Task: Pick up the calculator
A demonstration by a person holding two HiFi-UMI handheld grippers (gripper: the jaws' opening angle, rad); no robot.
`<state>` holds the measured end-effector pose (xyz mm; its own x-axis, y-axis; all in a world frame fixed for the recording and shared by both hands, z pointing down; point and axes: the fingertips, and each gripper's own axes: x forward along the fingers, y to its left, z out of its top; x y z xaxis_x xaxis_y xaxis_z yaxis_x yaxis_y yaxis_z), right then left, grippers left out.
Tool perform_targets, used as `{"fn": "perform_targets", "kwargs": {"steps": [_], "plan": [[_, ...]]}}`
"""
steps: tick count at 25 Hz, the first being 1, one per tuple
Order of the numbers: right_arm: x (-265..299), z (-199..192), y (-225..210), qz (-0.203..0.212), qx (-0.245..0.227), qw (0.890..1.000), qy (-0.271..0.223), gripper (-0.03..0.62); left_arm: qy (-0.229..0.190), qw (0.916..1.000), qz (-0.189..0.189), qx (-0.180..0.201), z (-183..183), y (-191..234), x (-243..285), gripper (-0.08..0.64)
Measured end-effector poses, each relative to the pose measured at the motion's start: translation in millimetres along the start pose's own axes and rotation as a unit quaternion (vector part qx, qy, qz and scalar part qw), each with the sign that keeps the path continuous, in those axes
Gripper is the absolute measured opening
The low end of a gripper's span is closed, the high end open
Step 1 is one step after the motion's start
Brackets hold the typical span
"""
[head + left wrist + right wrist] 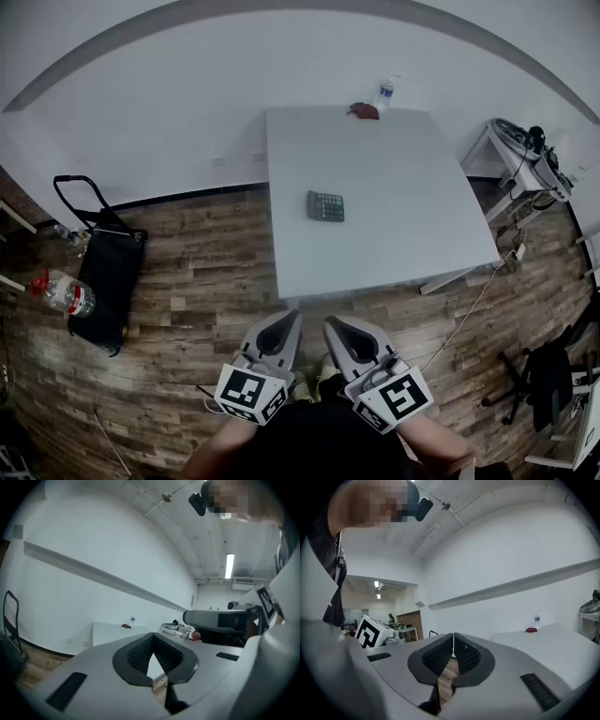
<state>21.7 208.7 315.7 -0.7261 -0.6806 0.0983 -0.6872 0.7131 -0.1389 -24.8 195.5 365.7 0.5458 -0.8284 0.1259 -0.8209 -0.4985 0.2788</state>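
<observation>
A dark calculator (325,205) lies flat near the left middle of a white table (403,225). My left gripper (289,319) and right gripper (332,325) hang side by side over the wood floor, short of the table's near edge and well away from the calculator. Both point toward the table. In the left gripper view the left gripper (153,645) has its jaw tips met, with nothing between them. The right gripper (453,646) in its own view is likewise shut and empty. The calculator is hidden in both gripper views.
At the table's far edge stand a water bottle (384,92) and a small red object (364,111). A black hand cart (101,267) and a large water jug (66,292) sit on the floor at left. A cable (469,309) and a side stand (525,159) are at right.
</observation>
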Motion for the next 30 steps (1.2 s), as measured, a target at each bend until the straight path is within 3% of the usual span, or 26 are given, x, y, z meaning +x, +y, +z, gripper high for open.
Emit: {"fn": "perform_targets", "kwargs": {"steps": [10,21,25,30], "plan": [[51.7,5.7,-46.6,0.017,0.002,1.0,-0.01,0.015,0.004,0.9996,0.022,-0.017,-0.8,46.7,64.2,0.006],[116.3,23.5,-125.4,0.063,0.01,0.998,-0.013,0.015,0.044,0.9951,0.065,-0.06,-14.0,112.1,164.8,0.006],[128.9,28.2,-134.9,0.101,0.035,0.994,-0.027,0.015,0.073,0.9886,0.066,-0.114,-42.5,142.3,206.7,0.006],[138.8,26.2,-143.9,0.115,0.07,0.991,-0.02,0.015,0.12,0.9724,0.068,-0.188,-88.9,185.3,242.7,0.006]]}}
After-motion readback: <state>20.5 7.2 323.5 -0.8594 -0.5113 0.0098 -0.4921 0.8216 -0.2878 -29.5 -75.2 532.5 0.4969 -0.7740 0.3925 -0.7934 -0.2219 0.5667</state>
